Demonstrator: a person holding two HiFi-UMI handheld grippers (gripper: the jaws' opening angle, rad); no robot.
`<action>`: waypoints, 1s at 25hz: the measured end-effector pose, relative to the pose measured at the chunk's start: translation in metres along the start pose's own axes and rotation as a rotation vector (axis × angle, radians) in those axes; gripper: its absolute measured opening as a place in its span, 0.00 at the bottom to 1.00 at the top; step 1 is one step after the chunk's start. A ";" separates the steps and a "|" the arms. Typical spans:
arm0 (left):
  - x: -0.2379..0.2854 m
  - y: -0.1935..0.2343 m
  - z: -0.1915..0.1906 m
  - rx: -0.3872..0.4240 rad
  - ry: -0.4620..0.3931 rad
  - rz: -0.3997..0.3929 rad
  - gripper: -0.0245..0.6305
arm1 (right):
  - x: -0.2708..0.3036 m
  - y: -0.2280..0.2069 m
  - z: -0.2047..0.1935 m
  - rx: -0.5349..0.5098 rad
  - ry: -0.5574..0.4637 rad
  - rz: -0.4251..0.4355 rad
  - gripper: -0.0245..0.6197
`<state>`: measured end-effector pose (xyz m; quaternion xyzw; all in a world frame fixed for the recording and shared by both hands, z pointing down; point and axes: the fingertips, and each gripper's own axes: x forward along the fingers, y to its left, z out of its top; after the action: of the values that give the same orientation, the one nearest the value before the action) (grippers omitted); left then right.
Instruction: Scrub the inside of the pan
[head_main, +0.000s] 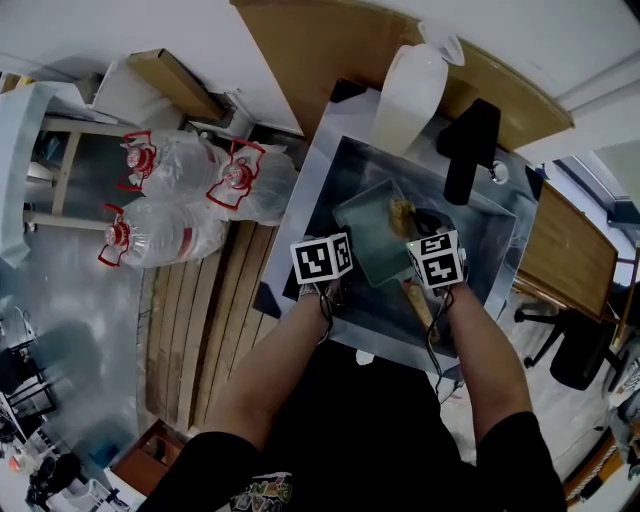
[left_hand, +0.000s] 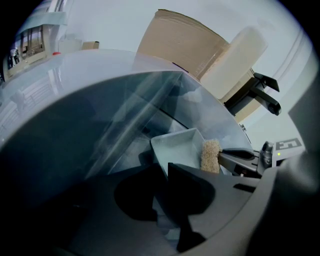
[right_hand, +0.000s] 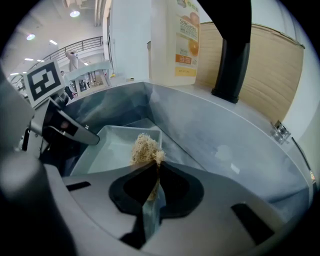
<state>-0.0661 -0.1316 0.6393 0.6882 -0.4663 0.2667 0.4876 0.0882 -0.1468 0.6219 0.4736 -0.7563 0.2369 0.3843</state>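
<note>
Sink (right_hand: 225, 135) walls hem pan (right_hand: 107, 145); left claw (left_hand: 167, 169) grips rim (left_hand: 158, 152), right claw (right_hand: 154, 167) scrubber (right_hand: 145, 147).

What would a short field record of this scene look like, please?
place: steel sink
pan: pale, square, tilted in the sink
left gripper: shut on the pan's rim
right gripper: shut on a scrubber
scrubber position: against one wall of the pan
behind the sink: black tap, white bottle
</note>
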 end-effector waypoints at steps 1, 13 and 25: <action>0.000 0.000 0.000 0.000 -0.001 0.000 0.14 | -0.002 0.000 -0.003 -0.002 0.005 0.002 0.08; -0.002 -0.001 0.001 -0.002 -0.001 -0.001 0.14 | -0.034 0.004 -0.049 -0.022 0.058 0.008 0.08; 0.000 0.000 0.000 -0.004 0.000 -0.002 0.14 | -0.049 0.020 -0.034 -0.279 -0.030 0.073 0.08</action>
<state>-0.0659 -0.1321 0.6395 0.6878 -0.4662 0.2653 0.4891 0.0944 -0.0875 0.6030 0.3912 -0.8043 0.1360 0.4261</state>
